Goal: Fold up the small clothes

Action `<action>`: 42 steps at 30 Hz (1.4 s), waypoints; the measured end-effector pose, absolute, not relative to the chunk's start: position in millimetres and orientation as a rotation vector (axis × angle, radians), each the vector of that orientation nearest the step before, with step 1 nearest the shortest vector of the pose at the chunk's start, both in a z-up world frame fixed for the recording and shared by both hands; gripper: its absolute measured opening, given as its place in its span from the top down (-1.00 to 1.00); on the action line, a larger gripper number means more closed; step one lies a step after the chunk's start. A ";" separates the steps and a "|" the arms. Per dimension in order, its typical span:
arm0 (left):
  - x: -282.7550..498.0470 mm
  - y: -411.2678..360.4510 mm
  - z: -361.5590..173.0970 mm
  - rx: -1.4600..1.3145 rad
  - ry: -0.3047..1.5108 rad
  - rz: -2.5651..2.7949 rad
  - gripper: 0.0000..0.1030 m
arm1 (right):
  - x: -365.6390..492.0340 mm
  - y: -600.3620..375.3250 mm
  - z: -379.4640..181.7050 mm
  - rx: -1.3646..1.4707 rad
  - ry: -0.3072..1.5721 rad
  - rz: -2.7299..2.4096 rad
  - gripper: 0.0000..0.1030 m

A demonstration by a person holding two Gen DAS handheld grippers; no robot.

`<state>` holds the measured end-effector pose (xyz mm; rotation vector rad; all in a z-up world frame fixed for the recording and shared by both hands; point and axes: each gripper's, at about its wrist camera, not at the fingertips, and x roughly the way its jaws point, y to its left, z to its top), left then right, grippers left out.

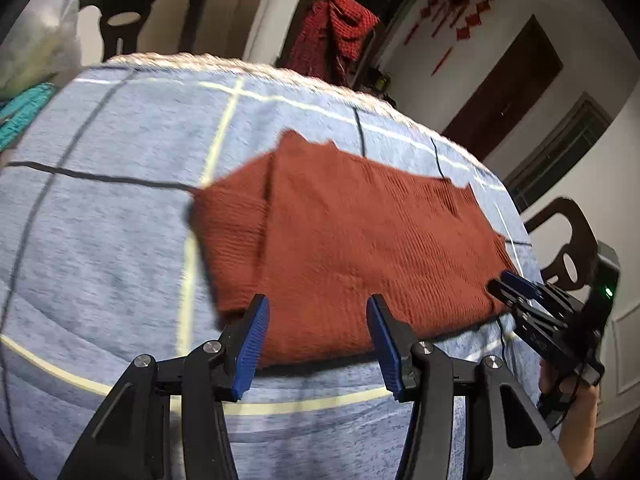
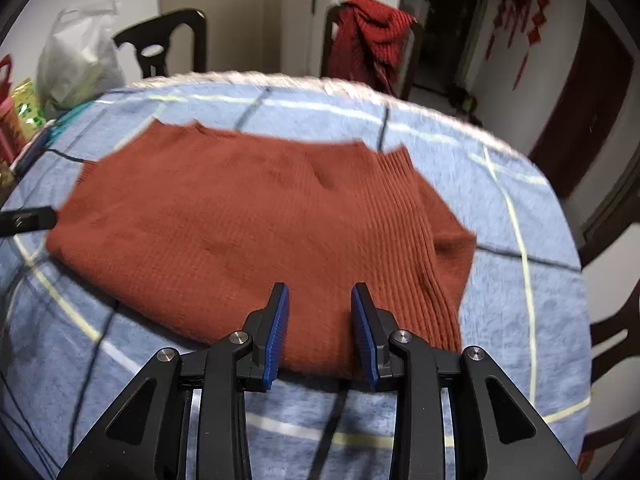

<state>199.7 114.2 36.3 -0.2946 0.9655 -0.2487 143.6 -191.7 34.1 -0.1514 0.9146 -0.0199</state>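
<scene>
Both tongs stand with jaws apart and nothing between them: the left gripper [image 1: 318, 344] wide, the right gripper [image 2: 320, 336] narrower, each poised at the near edge of the rust-red knit garment [image 2: 248, 216]. That garment lies flat in the middle of the blue checked tablecloth [image 2: 520, 280], already doubled so one ribbed panel overlaps at its right side, which looks like a fold partly made. Placing both tools along the same hem suggests the near edge is to be pinched and carried over next. Beyond stand dark chairs [image 2: 168, 40], one draped with a red scarf [image 2: 372, 36], and a white plastic bag [image 2: 76, 60] at the table's far left.
</scene>
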 end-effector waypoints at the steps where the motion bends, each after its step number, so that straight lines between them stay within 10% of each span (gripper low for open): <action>1: 199.5 119.2 39.6 -0.291 0.956 -0.237 -0.03 | 141.4 -187.9 38.1 -0.152 0.903 -0.004 0.36; 8: 204.9 155.2 47.0 -0.354 0.962 -0.258 -0.14 | 129.2 -124.7 45.8 -0.188 0.825 0.216 0.33; 12: 209.6 168.7 45.6 -0.347 0.981 -0.262 -0.17 | 129.7 -83.4 33.9 -0.225 0.832 0.330 -0.08; 42: 286.2 190.2 13.2 -0.485 1.100 -0.429 -0.40 | 144.9 39.2 -13.9 -0.602 0.752 0.280 -0.08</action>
